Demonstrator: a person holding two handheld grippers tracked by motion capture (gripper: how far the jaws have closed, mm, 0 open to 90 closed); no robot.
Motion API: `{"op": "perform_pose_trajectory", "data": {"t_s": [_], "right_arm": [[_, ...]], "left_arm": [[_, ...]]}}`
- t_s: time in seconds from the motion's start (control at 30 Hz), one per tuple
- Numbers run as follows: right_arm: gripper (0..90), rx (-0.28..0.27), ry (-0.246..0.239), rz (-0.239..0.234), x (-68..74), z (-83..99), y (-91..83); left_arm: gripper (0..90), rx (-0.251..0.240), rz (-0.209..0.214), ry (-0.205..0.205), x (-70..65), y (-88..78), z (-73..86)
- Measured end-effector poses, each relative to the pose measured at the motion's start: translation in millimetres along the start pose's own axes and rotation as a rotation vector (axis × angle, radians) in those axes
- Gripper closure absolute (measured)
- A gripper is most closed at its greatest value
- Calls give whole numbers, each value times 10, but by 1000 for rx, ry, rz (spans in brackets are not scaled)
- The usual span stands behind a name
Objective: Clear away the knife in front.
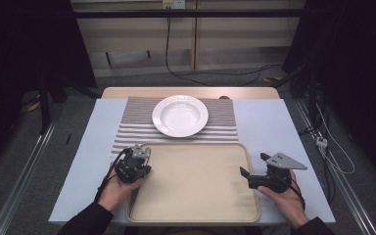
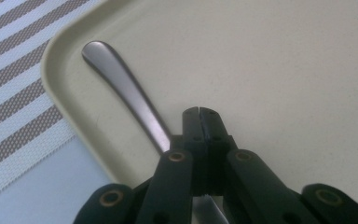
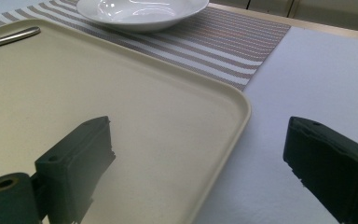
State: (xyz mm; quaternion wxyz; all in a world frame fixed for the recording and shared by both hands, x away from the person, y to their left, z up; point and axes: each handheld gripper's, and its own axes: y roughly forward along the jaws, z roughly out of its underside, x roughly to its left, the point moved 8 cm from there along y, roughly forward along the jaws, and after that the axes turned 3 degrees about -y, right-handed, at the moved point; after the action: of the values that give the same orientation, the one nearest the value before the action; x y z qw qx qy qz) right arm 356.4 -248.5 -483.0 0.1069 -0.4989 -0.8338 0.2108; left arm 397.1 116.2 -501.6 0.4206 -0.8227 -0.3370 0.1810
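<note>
My left hand-held gripper (image 2: 199, 112) sits at the near-left corner of the beige tray (image 2: 284, 56), its jaws pressed together over the metal handle (image 2: 126, 88) of a piece of cutlery. The handle lies flat on the tray floor and runs under the jaws toward the rounded corner; its working end is hidden beneath the tool, so I cannot tell if it is truly clamped. My right hand-held gripper (image 1: 255, 166) rests at the tray's right rim (image 3: 242, 116), jaws standing wide apart with nothing between them. Beyond the tray, a white bowl-plate (image 1: 180, 115) stands on a striped placemat (image 1: 223, 120) on the bench (image 1: 269, 122).
</note>
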Motion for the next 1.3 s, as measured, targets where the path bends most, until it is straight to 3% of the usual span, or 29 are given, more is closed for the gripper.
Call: {"op": "perform_pose_trajectory", "data": {"t_s": [0.3, 0.47, 0.63, 0.77, 0.87, 1.03, 1.3], "right_arm": [[82, 2, 1, 1, 1, 1, -1], [82, -1, 2, 0, 0, -2, -3], [82, -6, 3, 1, -3, -5, -8], [82, -7, 4, 4, -7, -7, -10], [81, -8, 4, 6, -10, -7, -13], [81, -6, 8, 12, -19, -2, -19], [80, -5, 10, 13, -15, 1, -20]], "left_arm": [[900, -6, 5, -22, 33, -30, 30], [820, -73, 27, -23, 22, -116, -26], [618, -173, 20, -42, 18, -251, -90], [340, -245, -10, -63, 55, -347, -110], [202, -287, -31, -76, 89, -420, -104], [101, -309, 2, -135, 113, -493, -27], [72, -356, -26, -147, 168, -615, 150]]}}
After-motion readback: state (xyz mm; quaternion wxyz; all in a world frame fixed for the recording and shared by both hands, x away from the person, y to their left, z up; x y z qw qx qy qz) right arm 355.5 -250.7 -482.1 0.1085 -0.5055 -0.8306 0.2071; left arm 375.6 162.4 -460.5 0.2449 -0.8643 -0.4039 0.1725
